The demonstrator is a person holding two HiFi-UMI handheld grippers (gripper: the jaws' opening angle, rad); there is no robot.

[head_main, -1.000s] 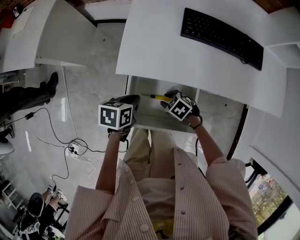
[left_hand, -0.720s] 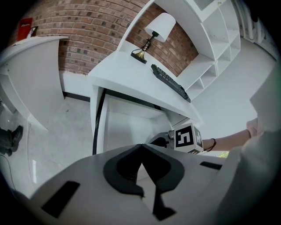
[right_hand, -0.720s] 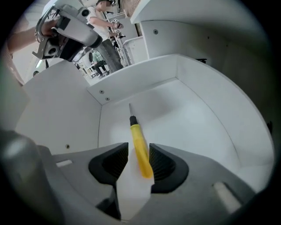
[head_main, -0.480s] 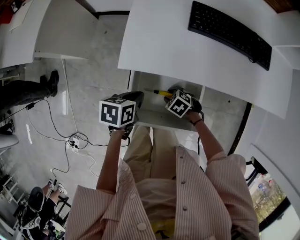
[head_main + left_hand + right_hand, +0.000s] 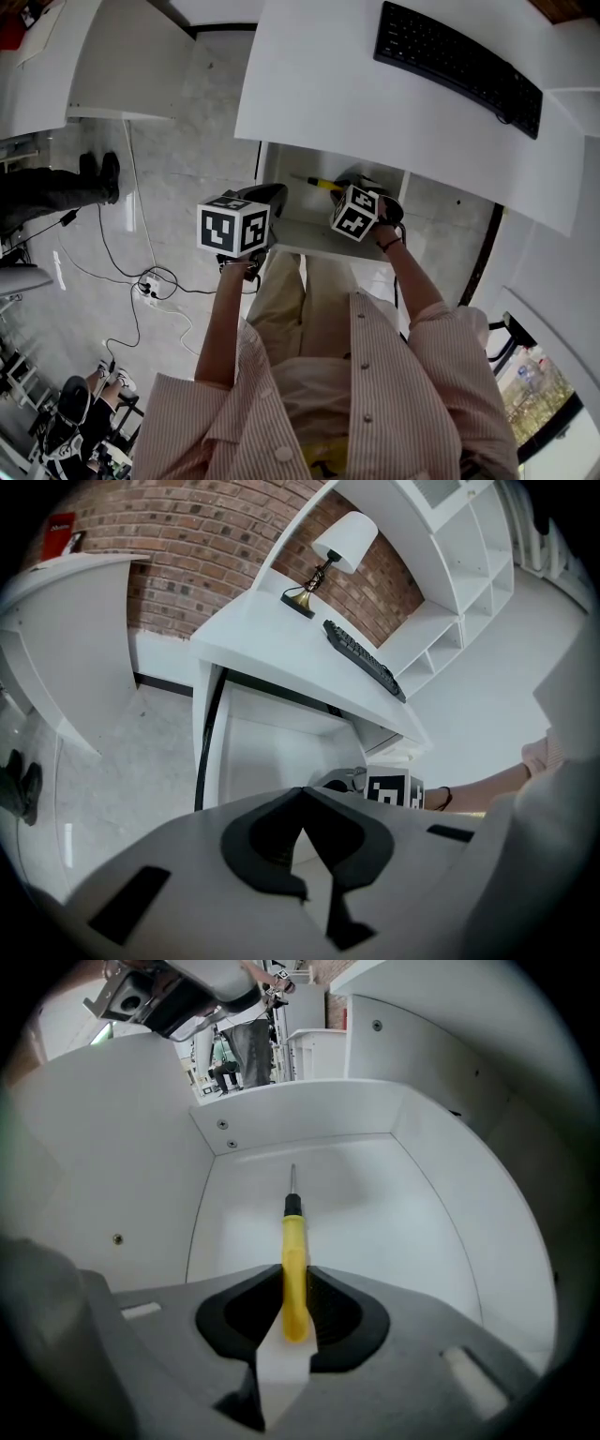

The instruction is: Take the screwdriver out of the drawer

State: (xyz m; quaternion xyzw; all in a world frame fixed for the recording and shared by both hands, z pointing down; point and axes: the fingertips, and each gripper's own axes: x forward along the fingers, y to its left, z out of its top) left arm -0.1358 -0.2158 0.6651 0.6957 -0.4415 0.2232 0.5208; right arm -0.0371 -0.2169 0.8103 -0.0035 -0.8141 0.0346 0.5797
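The yellow-handled screwdriver [image 5: 293,1241] lies on the floor of the open white drawer [image 5: 281,1124], its thin metal tip pointing away from me. My right gripper [image 5: 295,1271] reaches steeply down into the drawer, its jaws closing, and both pads touch the sides of the handle. In the head view, the screwdriver [image 5: 322,184] shows just left of the right gripper [image 5: 351,186], inside the drawer [image 5: 286,240] under the desk. My left gripper [image 5: 266,196] hovers at the drawer's front left corner. Its tips [image 5: 302,793] meet with nothing between them.
The white desk [image 5: 375,103] above the drawer carries a black keyboard [image 5: 457,64] and a lamp [image 5: 328,555]. Cables and a power strip [image 5: 150,281] lie on the floor at the left. A second white table [image 5: 103,66] stands further left.
My right gripper has sunk lower into the drawer and rolled a little, coming down over the screwdriver's handle. The left gripper has stayed where it was.
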